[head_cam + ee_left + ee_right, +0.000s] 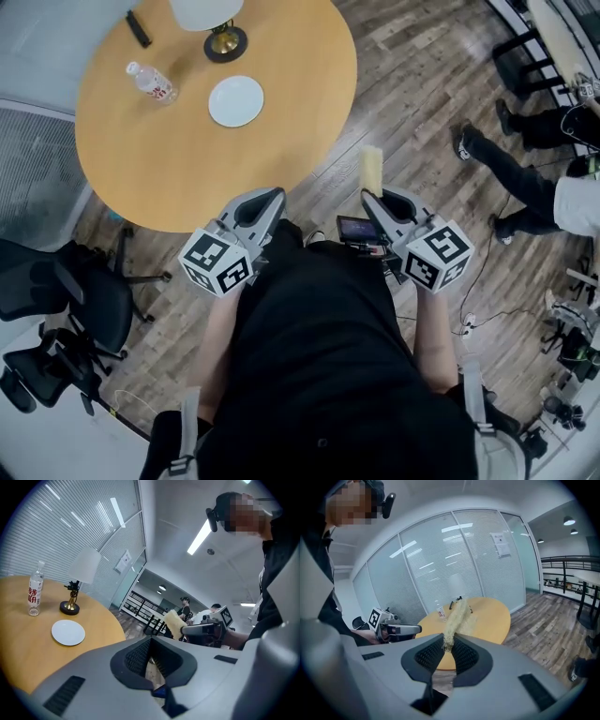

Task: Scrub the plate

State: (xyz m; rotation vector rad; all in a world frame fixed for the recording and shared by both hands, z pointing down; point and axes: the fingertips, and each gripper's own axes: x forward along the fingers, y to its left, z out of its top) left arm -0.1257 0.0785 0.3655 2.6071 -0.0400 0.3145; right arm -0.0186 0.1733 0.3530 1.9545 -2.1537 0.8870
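Plate (235,100), white and round, is lying bare on the round wooden worktop (169,159) in the head view, well apart from both tools. A water bottle (151,82) is standing near it on the left, and a lamp (223,37) is standing just beyond it. The left tool (272,199) and the right tool (375,197) are being held side by side in front of the person's body. They are pointing toward the worktop's near edge, above the plank floor (412,103). A pale yellow sponge (372,169) is sticking out ahead of the right tool.

In the left gripper view, the left tool's jaws are sitting closed together with nothing between them. The plate is showing off to the left on the worktop, in front of the lamp and the upright bottle. The right tool with its sponge is showing to the right.

In the right gripper view, the right tool's jaws are pinching the sponge's lower end, and the sponge is rising straight out from them. The worktop is lying ahead, past the jaws, and the left tool is showing at the left.
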